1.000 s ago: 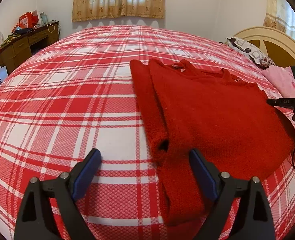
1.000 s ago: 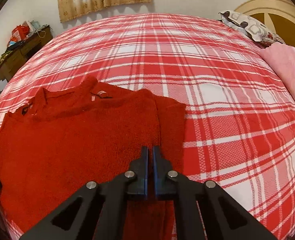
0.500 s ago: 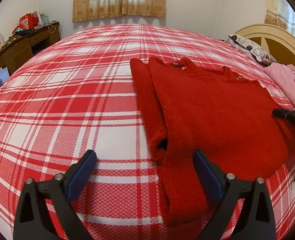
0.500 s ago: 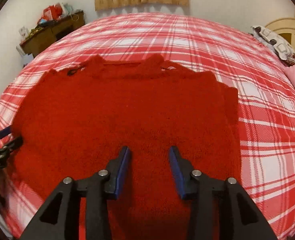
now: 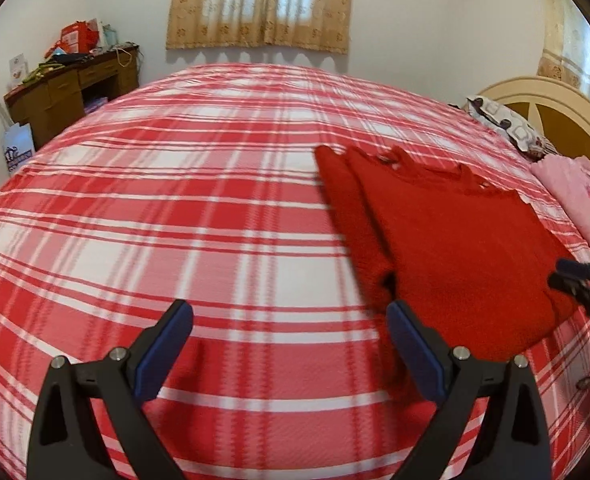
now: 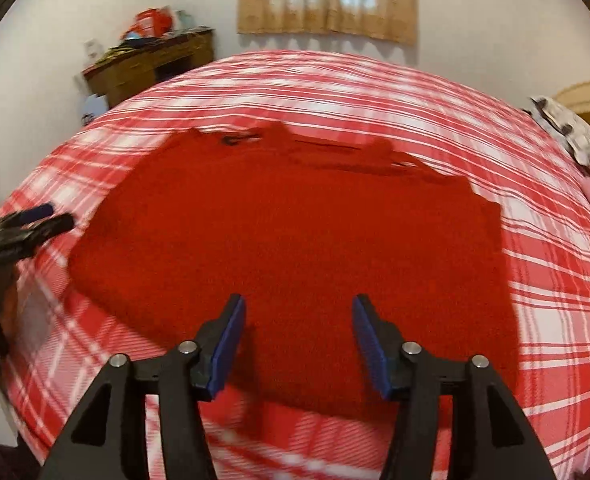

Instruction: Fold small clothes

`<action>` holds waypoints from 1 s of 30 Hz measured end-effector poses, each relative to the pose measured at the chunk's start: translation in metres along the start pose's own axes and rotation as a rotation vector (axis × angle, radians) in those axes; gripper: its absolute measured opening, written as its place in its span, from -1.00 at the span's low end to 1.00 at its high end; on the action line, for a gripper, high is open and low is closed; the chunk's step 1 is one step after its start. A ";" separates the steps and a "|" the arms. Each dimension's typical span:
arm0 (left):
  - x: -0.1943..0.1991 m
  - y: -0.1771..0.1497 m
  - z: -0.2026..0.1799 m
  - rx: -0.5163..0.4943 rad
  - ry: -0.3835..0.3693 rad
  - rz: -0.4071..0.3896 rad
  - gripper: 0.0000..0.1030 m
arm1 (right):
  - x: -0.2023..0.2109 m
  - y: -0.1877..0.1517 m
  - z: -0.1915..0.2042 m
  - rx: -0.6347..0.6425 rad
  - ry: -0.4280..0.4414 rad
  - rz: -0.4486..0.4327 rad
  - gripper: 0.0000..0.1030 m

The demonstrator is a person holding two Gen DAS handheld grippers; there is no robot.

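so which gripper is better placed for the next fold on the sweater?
Probably right. The right gripper, opening and empty, sits over the red sweater near its hem. The left gripper, wide open, mostly frames bare bedspread.

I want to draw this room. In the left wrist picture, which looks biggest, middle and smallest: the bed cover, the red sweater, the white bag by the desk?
1. Bed cover, it fills most of the picture.
2. Red sweater.
3. White bag, though it sits far away, so it may only look this tiny.
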State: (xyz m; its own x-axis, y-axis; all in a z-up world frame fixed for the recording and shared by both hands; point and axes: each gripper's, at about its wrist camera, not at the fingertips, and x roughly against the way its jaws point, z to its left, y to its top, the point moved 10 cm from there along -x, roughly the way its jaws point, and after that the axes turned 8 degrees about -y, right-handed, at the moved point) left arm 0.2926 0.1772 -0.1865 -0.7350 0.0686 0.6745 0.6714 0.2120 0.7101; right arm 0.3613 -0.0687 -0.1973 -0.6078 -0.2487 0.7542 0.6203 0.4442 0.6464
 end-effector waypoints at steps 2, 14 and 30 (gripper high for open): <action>0.000 0.003 0.008 -0.003 0.016 -0.006 0.94 | 0.005 -0.001 0.017 0.032 0.011 -0.010 0.20; -0.013 0.012 0.030 0.068 -0.067 0.013 0.94 | 0.009 -0.009 0.115 0.238 0.049 -0.047 0.20; -0.050 0.048 -0.005 0.154 -0.320 0.039 0.94 | -0.006 -0.003 0.174 0.401 -0.029 -0.103 0.21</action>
State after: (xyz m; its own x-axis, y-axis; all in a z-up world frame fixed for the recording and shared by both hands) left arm 0.3623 0.1795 -0.1852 -0.7182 0.3757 0.5857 0.6951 0.3464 0.6300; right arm 0.2765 0.0805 -0.2238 -0.6743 -0.2873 0.6803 0.3168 0.7195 0.6180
